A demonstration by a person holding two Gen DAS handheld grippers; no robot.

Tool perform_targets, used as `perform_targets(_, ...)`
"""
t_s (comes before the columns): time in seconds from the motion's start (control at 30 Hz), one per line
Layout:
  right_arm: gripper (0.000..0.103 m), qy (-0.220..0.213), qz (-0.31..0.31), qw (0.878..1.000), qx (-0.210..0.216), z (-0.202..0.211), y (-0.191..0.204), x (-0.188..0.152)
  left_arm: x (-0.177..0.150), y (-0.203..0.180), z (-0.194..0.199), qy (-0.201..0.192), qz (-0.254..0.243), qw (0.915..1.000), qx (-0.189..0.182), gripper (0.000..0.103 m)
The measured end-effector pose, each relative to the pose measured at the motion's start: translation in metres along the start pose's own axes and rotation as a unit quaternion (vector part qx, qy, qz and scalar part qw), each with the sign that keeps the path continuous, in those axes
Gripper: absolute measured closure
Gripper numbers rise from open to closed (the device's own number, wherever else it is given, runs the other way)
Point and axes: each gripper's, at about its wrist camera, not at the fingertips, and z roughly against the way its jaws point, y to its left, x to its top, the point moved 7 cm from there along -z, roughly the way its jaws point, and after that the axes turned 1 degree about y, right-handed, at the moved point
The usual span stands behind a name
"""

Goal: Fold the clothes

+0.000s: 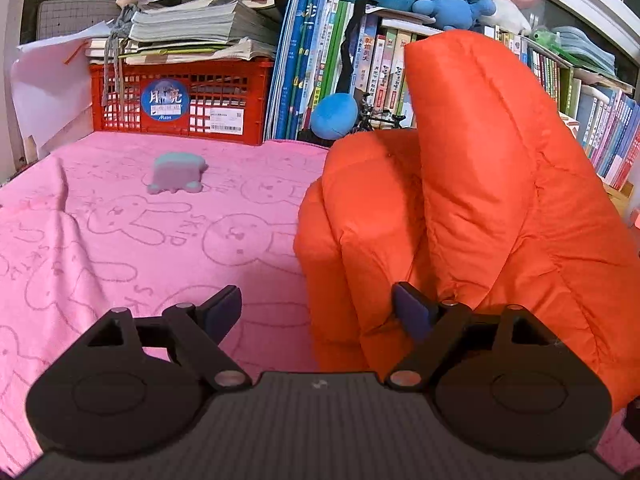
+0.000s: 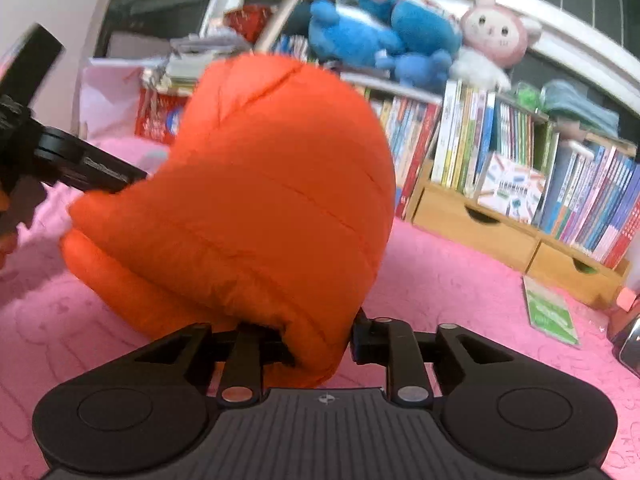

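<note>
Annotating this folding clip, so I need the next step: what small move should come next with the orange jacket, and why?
Probably the right gripper, jaws shut on the raised orange jacket, carries its flap over and lowers it, since the left gripper is open beside the bulk resting on the pink blanket.

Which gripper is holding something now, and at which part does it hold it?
The right gripper is shut on the orange padded garment, pinching a thick rolled edge of it. The left gripper is open and holds nothing.
</note>
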Motion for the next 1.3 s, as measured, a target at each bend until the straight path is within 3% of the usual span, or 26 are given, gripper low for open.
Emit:
perform_targets(0.03,0.057,0.006,0.0,1.0,0.012,-0.007,0.0,0.001,-0.001,0.0,0.0,0.001,0.0,1.0,0.0,0.018)
perform_targets(0.1,0.051,0.018,-0.012,0.999,0.038,-0.022,-0.001,0.004,0.0,-0.001,0.0,0.003,0.001,1.0,0.001,0.018)
perform_targets(0.2,0.074,0.025,-0.064,0.996,0.059,-0.028,-0.014,0.005,0.0,-0.004,-0.003,0.01,0.001,1.0,-0.002,0.017)
perform_targets(0.27,0.078,0.023,-0.083,0.995,0.055,-0.025,-0.019,0.003,0.001,-0.007,-0.007,0.016,0.0,0.9999,-0.007,0.016)
perform_targets(0.47,0.082,0.008,-0.107,0.994,-0.005,0.0,-0.032,-0.007,0.001,-0.039,-0.019,0.034,-0.017,0.9981,-0.048,0.015)
perform_targets(0.67,0.081,0.024,-0.101,0.991,-0.088,0.03,-0.052,-0.033,-0.007,-0.074,-0.021,0.044,-0.038,0.9937,-0.096,0.01)
perform_targets(0.83,0.071,0.037,-0.072,0.99,-0.112,0.032,-0.059,-0.049,-0.013,-0.086,-0.017,0.044,-0.051,0.9918,-0.108,0.01)
perform_targets(0.87,0.067,0.035,-0.062,0.99,-0.118,0.032,-0.059,-0.049,-0.013,-0.085,-0.014,0.044,-0.052,0.992,-0.107,0.01)
perform_targets(0.93,0.039,0.017,-0.009,0.988,-0.152,0.035,-0.053,-0.047,-0.014,-0.08,-0.01,0.043,-0.052,0.9921,-0.106,0.01)
perform_targets(1.0,0.032,-0.009,0.06,0.982,-0.181,0.038,-0.043,-0.045,-0.015,-0.076,-0.007,0.042,-0.052,0.9923,-0.104,0.01)
perform_targets(1.13,0.02,-0.065,0.19,0.958,-0.203,0.042,-0.011,-0.042,-0.016,-0.071,-0.002,0.041,-0.05,0.9925,-0.103,0.01)
perform_targets(1.2,0.018,-0.092,0.243,0.947,-0.191,0.039,0.007,-0.039,-0.015,-0.072,-0.002,0.042,-0.05,0.9924,-0.104,0.01)
perform_targets(1.3,0.021,-0.108,0.275,0.942,-0.162,0.031,0.026,-0.031,-0.014,-0.071,0.002,0.045,-0.053,0.992,-0.105,0.01)
